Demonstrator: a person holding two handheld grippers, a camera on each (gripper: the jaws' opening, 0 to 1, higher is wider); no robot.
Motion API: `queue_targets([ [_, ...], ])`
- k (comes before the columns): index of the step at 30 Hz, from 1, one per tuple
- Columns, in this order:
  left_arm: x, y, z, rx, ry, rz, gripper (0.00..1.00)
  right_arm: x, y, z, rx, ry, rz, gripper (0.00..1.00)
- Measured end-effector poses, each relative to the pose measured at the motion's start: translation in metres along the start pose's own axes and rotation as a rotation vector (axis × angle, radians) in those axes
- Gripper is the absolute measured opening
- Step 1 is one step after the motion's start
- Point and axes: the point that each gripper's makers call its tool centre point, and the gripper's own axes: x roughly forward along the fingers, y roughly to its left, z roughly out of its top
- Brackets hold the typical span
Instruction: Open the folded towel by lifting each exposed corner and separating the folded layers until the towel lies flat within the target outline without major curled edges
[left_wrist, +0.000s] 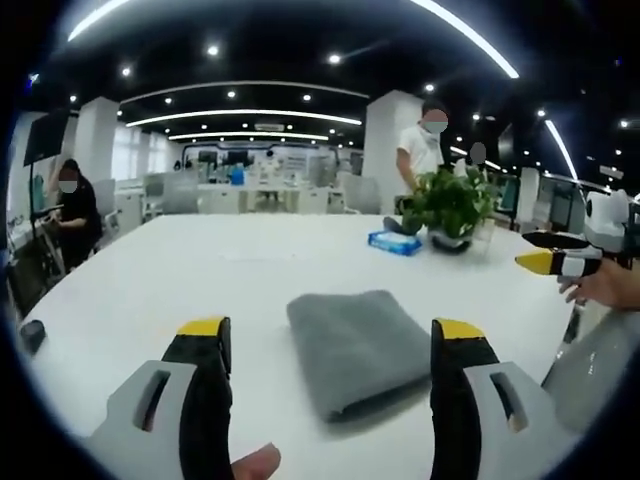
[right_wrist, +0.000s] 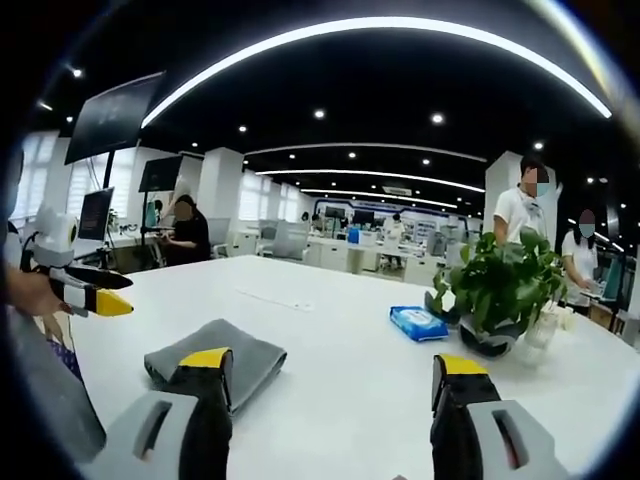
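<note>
Grey towel (left_wrist: 358, 350) lies fully folded on the table (left_wrist: 200, 280); both grippers (left_wrist: 330, 345) (right_wrist: 335, 375) hover, jaws spread, nothing unfolded yet.

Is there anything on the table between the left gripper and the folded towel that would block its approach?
Nothing visible does. In the left gripper view the grey folded towel lies on bare white table just ahead of the open left gripper. The plant and blue packet sit beyond it.

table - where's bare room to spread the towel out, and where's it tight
Bare table lies left of and beyond the folded grey towel. It is crowded at the far right, where the blue wipes pack sits beside the potted plant.
</note>
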Motion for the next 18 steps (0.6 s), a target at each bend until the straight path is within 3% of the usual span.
queue_targets([
  [3,0.005,-0.022,-0.002,0.047,0.031,-0.076,0.73,0.000,0.000,0.001,-0.020,-0.001,-0.001,0.80],
  [10,0.022,-0.060,-0.007,0.066,0.055,-0.149,0.73,0.000,0.001,0.000,-0.035,0.007,0.002,0.78],
  [13,0.030,-0.078,-0.016,0.093,0.100,-0.206,0.71,0.000,-0.003,0.001,-0.025,0.005,-0.010,0.78],
  [18,0.048,-0.099,-0.026,0.125,0.120,-0.258,0.68,0.000,-0.008,0.000,-0.021,0.005,-0.027,0.77],
])
